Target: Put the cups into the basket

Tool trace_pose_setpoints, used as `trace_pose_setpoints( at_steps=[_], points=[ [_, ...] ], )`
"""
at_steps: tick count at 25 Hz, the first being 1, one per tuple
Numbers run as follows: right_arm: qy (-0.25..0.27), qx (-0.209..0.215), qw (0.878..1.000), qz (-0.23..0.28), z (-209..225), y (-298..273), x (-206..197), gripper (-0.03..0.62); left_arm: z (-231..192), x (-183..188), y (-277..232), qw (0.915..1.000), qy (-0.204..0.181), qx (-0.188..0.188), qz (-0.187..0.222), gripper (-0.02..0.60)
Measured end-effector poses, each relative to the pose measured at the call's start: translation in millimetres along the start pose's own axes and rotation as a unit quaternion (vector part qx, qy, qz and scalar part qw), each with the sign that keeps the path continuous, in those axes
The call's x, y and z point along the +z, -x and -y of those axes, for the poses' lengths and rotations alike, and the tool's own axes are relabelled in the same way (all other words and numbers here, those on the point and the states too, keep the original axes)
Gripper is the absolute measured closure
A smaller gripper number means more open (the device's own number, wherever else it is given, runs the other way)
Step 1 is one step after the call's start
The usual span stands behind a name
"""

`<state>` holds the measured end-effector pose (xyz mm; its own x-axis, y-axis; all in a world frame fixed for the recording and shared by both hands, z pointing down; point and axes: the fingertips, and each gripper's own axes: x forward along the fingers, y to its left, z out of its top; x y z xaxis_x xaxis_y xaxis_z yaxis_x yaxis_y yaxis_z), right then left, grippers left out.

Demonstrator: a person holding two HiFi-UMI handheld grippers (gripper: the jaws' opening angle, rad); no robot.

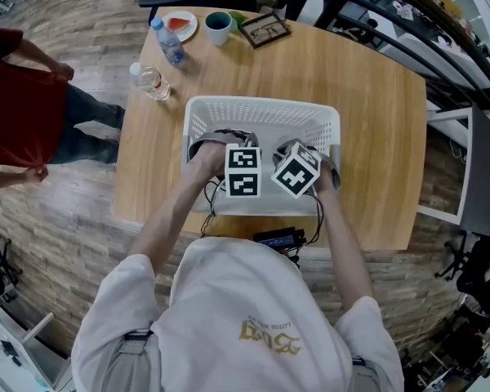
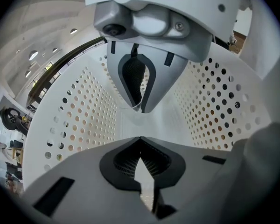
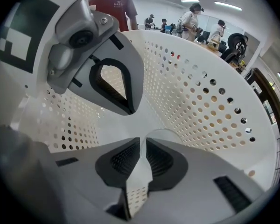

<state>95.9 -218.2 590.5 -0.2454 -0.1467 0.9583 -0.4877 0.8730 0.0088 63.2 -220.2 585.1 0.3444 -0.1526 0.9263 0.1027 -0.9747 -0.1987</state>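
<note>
Currently both grippers are down inside the white perforated basket [image 1: 261,109], which sits mid-table on the wooden table [image 1: 367,96]. They hang side by side, pointing steeply down, marker cubes up.

Left gripper [image 2: 140,143]: jaws fully together. Nothing between them, only basket floor shows through the slit below the tips.

Right gripper [image 3: 142,141]: jaws nearly together, pinching a thin clear curved wall, which reads as the rim of a clear cup [image 3: 164,133]. The rest of the cup is hard to make out against the white plastic. It's inside the basket, low, near the perforated side wall. The left gripper view shows the same thing from across the basket, a sliver of clear rim at the right gripper's tips.

Second cup: teal cup [image 1: 218,27] stands upright on the table beyond the basket's far wall, well apart from it and untouched.

Also beyond the basket's far-left corner: a plate [image 1: 180,24] and two water bottles, one blue-capped [image 1: 168,41] and one clear [image 1: 150,81]. A person in a red shirt [image 1: 16,96] stands off the table, left of the basket.
</note>
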Motion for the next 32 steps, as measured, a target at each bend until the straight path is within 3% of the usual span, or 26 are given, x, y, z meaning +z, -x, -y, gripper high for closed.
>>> trace_pose_setpoints(
  at_steps=[11,32],
  points=[
    [-0.013,0.023,1.0,-0.008,-6.8,0.0,-3.7,0.503,-1.5,-1.8,4.8,1.0,0.005,0.002,0.001,0.575],
    [-0.046,-0.024,0.999,0.018,4.7,28.2,-2.2,0.5,-9.7,2.4,22.8,0.9989,0.034,0.016,0.027,0.575]
  ],
)
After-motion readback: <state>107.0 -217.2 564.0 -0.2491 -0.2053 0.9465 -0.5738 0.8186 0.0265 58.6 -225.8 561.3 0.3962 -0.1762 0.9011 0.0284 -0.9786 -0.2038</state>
